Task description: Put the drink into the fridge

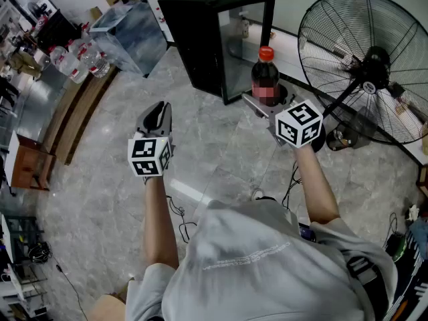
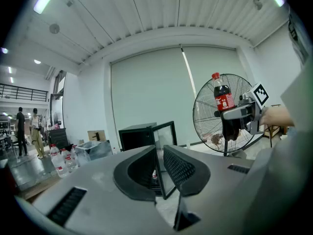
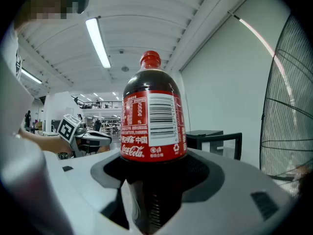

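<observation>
My right gripper [image 3: 151,180] is pinching the lower body of the dark cola bottle with the red cap and red paper label [image 3: 152,126], and the bottle stands upright between the ribbed black pads, lifted off the ground. My left gripper [image 2: 160,168] has its jaws drawn almost together, with only a thin slit between them and nothing in it. So I judge the first part done: the drink is picked up and carried close. It is not yet in the fridge; in the head view it hangs just to the right of the open door. What is left is to bring it around the door, set it on a shelf inside and let it go. The bottle is smooth clear plastic, round and narrow at the neck, so it may turn in the pads if I tilt it. Below is the polished grey stone floor [image 1: 200,159]. Farther stands the small black box-shaped fridge [image 1: 200,32], its glass door with a black frame [image 1: 249,45] swung open toward me. To the right of it is the large round black wire-cage fan [image 1: 364,72].
</observation>
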`<state>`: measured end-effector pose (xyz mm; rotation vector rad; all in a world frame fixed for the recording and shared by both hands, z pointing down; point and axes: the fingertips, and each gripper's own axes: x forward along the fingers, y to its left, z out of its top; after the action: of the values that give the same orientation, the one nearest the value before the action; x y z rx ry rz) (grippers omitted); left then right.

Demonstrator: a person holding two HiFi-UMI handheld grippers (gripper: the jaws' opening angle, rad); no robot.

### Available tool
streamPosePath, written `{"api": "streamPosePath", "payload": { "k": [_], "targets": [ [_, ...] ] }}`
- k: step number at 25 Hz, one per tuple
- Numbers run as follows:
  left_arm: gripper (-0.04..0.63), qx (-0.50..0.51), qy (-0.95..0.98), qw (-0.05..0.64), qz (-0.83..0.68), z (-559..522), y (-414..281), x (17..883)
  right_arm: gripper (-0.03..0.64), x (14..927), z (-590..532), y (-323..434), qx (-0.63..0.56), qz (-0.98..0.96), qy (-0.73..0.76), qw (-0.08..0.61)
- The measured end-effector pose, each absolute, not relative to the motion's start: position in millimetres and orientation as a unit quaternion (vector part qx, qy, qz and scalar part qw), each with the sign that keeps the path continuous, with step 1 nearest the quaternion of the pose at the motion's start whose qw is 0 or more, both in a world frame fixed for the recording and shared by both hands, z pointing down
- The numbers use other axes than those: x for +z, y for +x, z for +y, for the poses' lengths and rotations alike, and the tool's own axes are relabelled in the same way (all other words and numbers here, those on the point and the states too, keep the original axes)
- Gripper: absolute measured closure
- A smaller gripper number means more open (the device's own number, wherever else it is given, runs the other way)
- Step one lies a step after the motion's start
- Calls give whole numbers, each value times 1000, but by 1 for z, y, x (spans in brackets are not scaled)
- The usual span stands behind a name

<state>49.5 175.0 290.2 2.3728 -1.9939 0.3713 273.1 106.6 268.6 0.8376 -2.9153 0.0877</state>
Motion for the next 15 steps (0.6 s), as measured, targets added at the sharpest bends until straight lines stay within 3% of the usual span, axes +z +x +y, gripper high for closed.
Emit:
{"api": "streamPosePath", "payload": {
  "k": [15],
  "targets": [
    [541, 138, 743, 17, -655, 165, 81, 301, 307, 276, 95, 290, 22, -974, 220, 54]
  ]
}}
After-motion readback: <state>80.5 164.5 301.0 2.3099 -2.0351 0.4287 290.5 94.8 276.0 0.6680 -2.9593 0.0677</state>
